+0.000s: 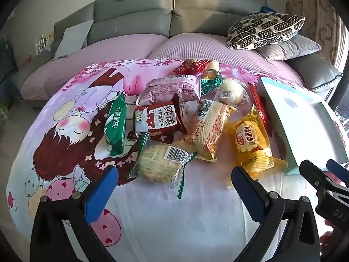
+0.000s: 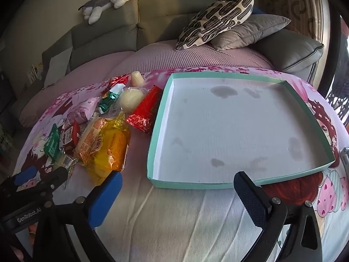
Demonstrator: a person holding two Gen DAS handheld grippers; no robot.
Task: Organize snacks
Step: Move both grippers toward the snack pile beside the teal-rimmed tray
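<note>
Several snack packets lie in a heap on a cartoon-print cloth: a green packet [image 1: 115, 126], a dark red biscuit packet [image 1: 158, 118], a round cracker pack [image 1: 159, 163], a yellow packet [image 1: 250, 144] and a pink packet [image 1: 170, 89]. A shallow teal-rimmed box [image 2: 231, 183] with a white floor stands empty to their right. My left gripper [image 1: 174, 185] is open and empty, just short of the cracker pack. My right gripper [image 2: 177, 192] is open and empty at the box's near rim. A red packet [image 2: 146, 111] lies against the box's left wall.
A grey sofa [image 1: 135, 19] with a pink cover runs behind the cloth. A patterned cushion [image 2: 216, 19] and a grey cushion [image 2: 250, 30] lie at the back right. A plush toy [image 2: 104, 2] rests on the sofa back.
</note>
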